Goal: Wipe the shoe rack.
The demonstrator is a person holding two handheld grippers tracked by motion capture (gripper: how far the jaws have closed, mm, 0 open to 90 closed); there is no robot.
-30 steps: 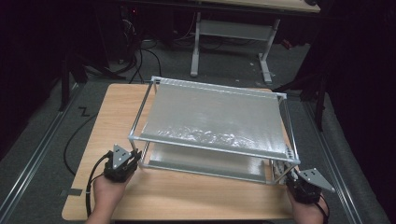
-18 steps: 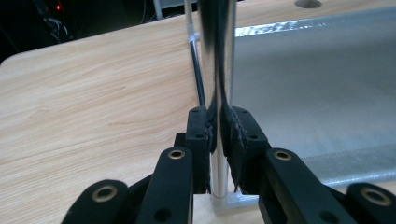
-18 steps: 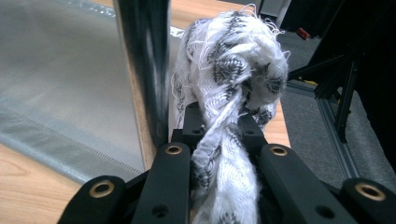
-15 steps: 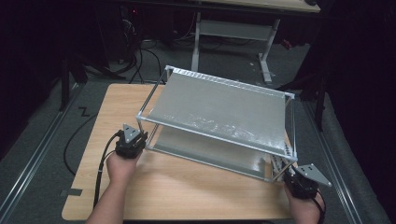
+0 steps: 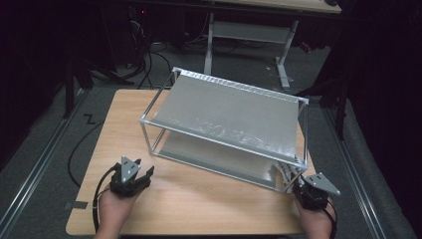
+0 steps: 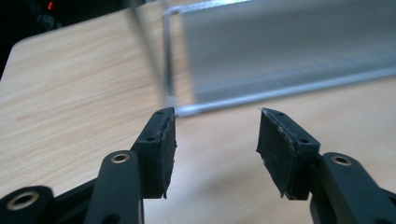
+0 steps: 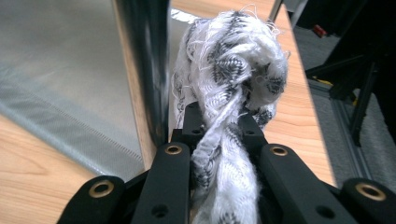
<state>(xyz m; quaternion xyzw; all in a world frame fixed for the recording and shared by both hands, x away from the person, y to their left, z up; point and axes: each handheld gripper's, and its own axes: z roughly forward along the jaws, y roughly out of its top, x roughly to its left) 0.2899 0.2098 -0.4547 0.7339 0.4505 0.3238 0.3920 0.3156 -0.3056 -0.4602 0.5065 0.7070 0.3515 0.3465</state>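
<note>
A two-shelf metal rack (image 5: 229, 114) with grey mesh shelves stands skewed on the wooden table (image 5: 199, 199). My left gripper (image 5: 143, 172) rests near the table's front left, apart from the rack. Its jaws have just been opening and stand open with nothing between them. In the left gripper view, the left gripper (image 6: 215, 123) faces the rack's near corner post (image 6: 169, 70) and bottom rail (image 6: 280, 91). My right gripper (image 5: 298, 186) sits at the rack's near right corner. It is shut on a white-and-black frayed rope (image 7: 233, 70) beside the rack post (image 7: 144, 56).
Bare wood lies between the two grippers along the front edge of the table. Grey floor with cables (image 5: 149, 55) and metal rails surrounds the table. Another table's legs (image 5: 283, 59) stand behind it. A black cable trails from the left gripper off the left edge.
The left gripper swung the rack's left end away from the person, then let go, opened and drew back toward the front edge. The right gripper kept its hold at the near right corner.
</note>
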